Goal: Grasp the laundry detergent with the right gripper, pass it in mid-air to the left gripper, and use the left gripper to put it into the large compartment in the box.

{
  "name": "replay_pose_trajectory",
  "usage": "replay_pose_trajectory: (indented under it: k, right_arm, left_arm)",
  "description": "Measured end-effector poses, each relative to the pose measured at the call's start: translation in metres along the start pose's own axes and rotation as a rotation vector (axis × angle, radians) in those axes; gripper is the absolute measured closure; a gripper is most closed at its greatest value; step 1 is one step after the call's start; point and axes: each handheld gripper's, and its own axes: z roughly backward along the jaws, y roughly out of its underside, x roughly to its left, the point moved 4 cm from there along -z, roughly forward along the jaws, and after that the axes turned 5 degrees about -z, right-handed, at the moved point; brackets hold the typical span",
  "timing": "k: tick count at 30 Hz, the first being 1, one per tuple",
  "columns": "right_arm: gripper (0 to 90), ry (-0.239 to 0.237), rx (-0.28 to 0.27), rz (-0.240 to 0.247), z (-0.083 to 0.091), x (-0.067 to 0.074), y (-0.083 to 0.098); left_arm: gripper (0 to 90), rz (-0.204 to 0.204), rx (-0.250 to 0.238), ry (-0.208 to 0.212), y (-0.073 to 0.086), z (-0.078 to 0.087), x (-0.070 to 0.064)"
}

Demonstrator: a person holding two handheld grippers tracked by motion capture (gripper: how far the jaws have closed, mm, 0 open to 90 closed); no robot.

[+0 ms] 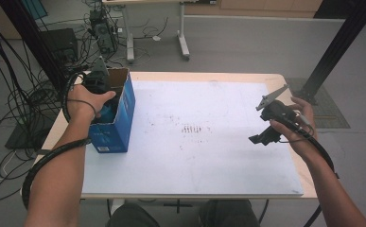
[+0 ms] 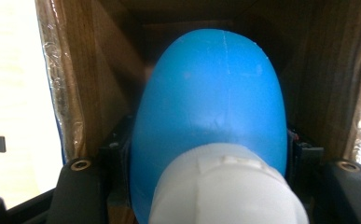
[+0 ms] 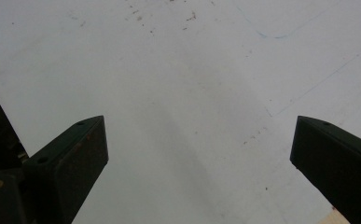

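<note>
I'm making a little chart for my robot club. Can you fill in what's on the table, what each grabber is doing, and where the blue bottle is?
table: white sheet over it, a few small dark specks near the middle
box: blue cardboard box, open at the top, at the table's left side
blue bottle: white cap, inside the box
left gripper: reaching into the box, shut on the bottle
right gripper: open, nothing between its jaws, above the sheet
</note>
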Motion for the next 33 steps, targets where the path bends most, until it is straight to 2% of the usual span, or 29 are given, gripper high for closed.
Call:
replay_pose_trajectory:
  k: [14,33]
  right_arm:
    - [4.0,0.009,0.003,0.003,0.0037,-0.0006,-0.0012]
    - [4.1,0.012,0.0,0.004,0.0082,-0.0004,-0.0012]
  left_arm:
    - [36.2,0.006,-0.008,0.009,0.0001,-0.0003,0.0023]
    - [36.2,0.0,-0.012,-0.004,0.0008,-0.0004,-0.0002]
